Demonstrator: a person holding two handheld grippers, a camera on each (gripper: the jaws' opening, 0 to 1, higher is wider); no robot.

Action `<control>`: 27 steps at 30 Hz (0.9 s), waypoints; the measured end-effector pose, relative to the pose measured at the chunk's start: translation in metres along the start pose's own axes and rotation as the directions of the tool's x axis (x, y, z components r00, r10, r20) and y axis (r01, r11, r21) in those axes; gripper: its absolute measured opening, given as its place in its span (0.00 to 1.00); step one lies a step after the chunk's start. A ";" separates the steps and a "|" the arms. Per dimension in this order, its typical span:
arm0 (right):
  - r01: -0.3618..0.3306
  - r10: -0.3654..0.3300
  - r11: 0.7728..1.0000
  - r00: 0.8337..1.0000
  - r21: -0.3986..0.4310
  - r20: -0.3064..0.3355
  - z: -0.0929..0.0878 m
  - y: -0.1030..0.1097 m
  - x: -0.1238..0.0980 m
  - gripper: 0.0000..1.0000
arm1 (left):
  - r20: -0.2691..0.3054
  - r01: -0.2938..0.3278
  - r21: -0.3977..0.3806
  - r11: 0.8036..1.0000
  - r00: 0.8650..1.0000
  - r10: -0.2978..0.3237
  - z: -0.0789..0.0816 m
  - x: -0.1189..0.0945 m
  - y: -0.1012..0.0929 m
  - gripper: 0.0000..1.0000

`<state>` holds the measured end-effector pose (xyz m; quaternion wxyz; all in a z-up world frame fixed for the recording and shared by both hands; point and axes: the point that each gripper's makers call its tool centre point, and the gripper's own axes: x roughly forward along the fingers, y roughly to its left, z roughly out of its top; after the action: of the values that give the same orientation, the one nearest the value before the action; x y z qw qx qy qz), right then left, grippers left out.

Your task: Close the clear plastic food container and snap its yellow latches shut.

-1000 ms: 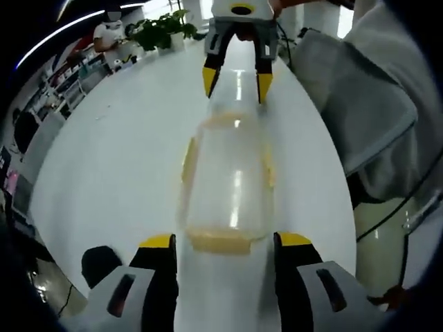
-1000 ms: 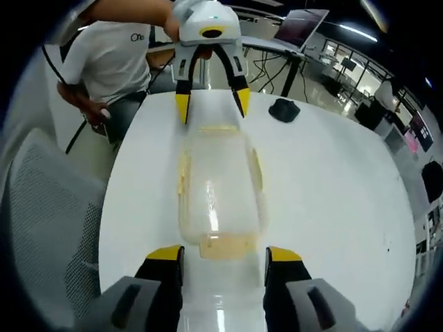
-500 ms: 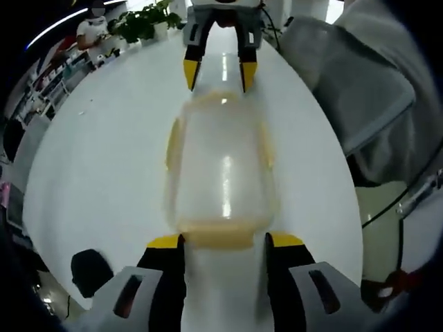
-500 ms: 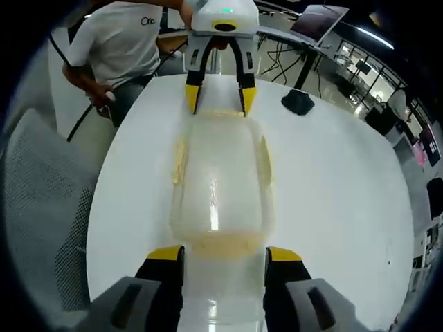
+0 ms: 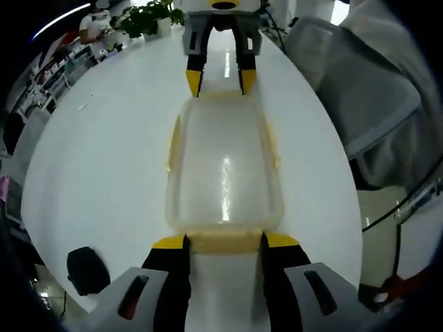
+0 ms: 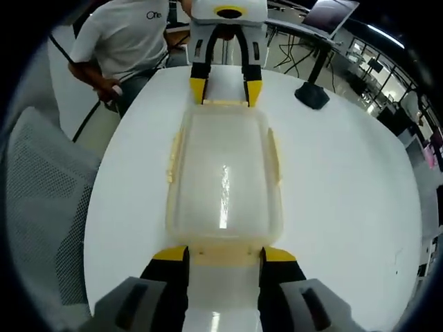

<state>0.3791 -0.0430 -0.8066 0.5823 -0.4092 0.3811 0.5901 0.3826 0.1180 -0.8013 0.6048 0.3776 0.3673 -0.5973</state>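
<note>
The box (image 5: 223, 166) sits mid-frame on the white counter (image 5: 104, 159), lid on. Your left tongs (image 5: 223, 242) and right tongs (image 6: 216, 254) stand wide at each end latch (image 5: 223, 240). Push both ends together, straight and gently.

White table (image 5: 104, 152), potted plants (image 5: 145, 17), mesh chair (image 6: 38, 200), black object (image 6: 313, 95), laptop (image 6: 331, 14)

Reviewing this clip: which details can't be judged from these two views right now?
- Left gripper view: whether the near yellow latch is snapped; the left gripper tips flank it, contact unclear.
- Right gripper view: same for the end latch between the right gripper tips.
- Container contents: glare and clear plastic.
</note>
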 end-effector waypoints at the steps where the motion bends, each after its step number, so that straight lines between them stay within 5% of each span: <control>1: -0.001 0.001 1.000 1.000 -0.001 0.000 0.000 0.000 0.000 0.37 | 0.002 0.000 -0.001 1.000 1.000 0.000 0.000 0.000 0.000 0.39; 9: -0.006 0.006 1.000 1.000 -0.004 0.001 0.001 0.000 0.000 0.36 | 0.072 -0.006 -0.027 1.000 0.997 0.008 -0.001 -0.002 0.000 0.38; 27: 0.001 0.002 0.999 0.999 -0.054 0.045 0.011 0.003 -0.033 0.36 | 0.020 -0.017 -0.019 1.000 1.000 0.017 0.019 -0.029 -0.009 0.37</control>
<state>0.3755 -0.0450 -0.7724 0.5795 -0.4111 0.3519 0.6093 0.3730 0.1142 -0.7674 0.6169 0.3691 0.3637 -0.5924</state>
